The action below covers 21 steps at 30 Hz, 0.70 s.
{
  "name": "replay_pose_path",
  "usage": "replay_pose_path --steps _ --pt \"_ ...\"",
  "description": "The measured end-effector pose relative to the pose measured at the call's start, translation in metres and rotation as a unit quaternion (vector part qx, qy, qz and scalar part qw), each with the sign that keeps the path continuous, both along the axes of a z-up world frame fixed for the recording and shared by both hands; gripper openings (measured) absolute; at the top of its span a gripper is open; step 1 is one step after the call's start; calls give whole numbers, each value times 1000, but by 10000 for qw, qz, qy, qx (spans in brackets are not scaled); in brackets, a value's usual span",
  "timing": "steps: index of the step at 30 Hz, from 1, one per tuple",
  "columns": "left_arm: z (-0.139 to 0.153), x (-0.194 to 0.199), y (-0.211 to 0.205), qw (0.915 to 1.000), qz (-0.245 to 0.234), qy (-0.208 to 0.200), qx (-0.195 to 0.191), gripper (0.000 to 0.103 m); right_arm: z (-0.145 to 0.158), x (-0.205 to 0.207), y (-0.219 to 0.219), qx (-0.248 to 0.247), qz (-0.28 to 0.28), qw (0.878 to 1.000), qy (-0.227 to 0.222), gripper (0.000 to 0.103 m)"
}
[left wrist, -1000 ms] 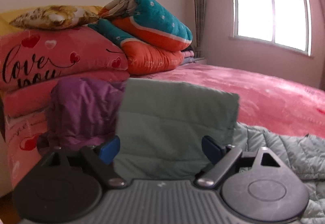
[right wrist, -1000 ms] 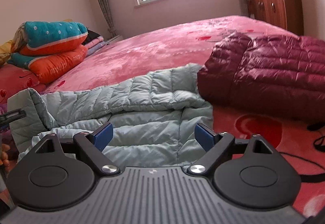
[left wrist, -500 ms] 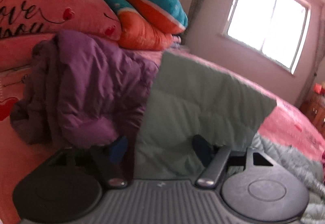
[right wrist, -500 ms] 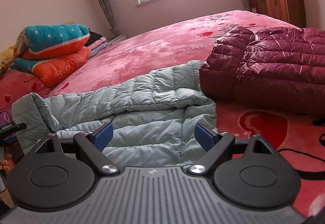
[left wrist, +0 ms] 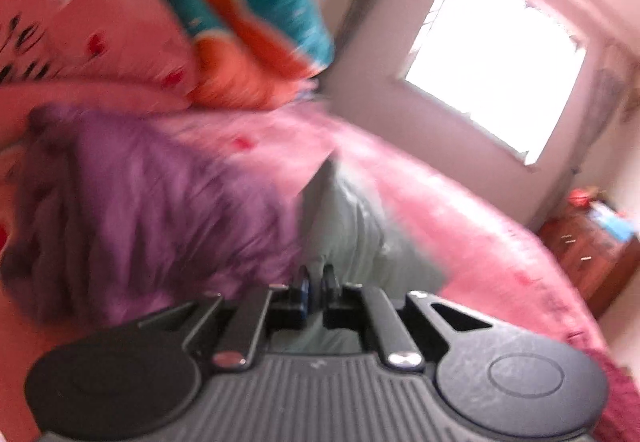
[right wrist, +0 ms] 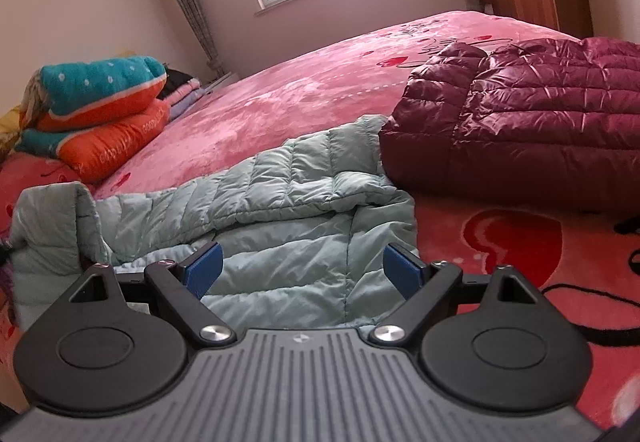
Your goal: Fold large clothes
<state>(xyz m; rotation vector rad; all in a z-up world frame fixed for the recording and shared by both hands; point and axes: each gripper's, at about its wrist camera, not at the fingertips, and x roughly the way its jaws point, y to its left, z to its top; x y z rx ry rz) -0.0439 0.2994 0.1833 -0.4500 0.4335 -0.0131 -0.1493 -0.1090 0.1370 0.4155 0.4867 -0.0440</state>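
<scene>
On the pink bed [right wrist: 312, 89] the left gripper [left wrist: 316, 280] pinches a fold of the pale green down jacket [right wrist: 280, 209] beside a purple coat [left wrist: 152, 201], while the right gripper [right wrist: 302, 268] hovers above it, jaws spread wide.

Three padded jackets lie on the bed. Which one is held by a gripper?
The pale green jacket: the left gripper is shut on its fabric. The purple jacket and dark red jacket lie untouched.

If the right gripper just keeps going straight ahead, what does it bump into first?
Probably the pale green puffy jacket. The right gripper is open, and the jacket lies on the pink bed right between and ahead of its fingers. The dark red jacket sits farther off to the right, though depth is hard to judge.
</scene>
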Motion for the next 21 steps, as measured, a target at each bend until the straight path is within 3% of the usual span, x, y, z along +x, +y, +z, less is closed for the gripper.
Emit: replay_pose_path --steps 4,7,9,12,16,19,21 --pt "43 7 -27 9976 -630 -273 71 2 1 -3 -1 82 1 10000 -50 103" --pt "60 24 -59 9934 -1093 -333 -18 2 4 -6 -2 93 22 9999 -115 103" --pt "68 36 -90 9892 -1424 -325 118 2 6 -8 -3 88 14 9998 -169 103" --pt "69 51 -136 9792 -2007 -168 254 2 9 -10 -6 109 -38 9996 -241 103" --pt "51 78 -212 9583 -2761 306 662 3 12 -12 -14 199 -137 9992 -328 103" --pt "31 93 -259 9431 -3135 709 854 16 12 -14 -21 289 -263 9986 -355 103" --pt "22 102 -272 9399 -3209 762 889 28 11 -15 -27 348 -352 9981 -374 103"
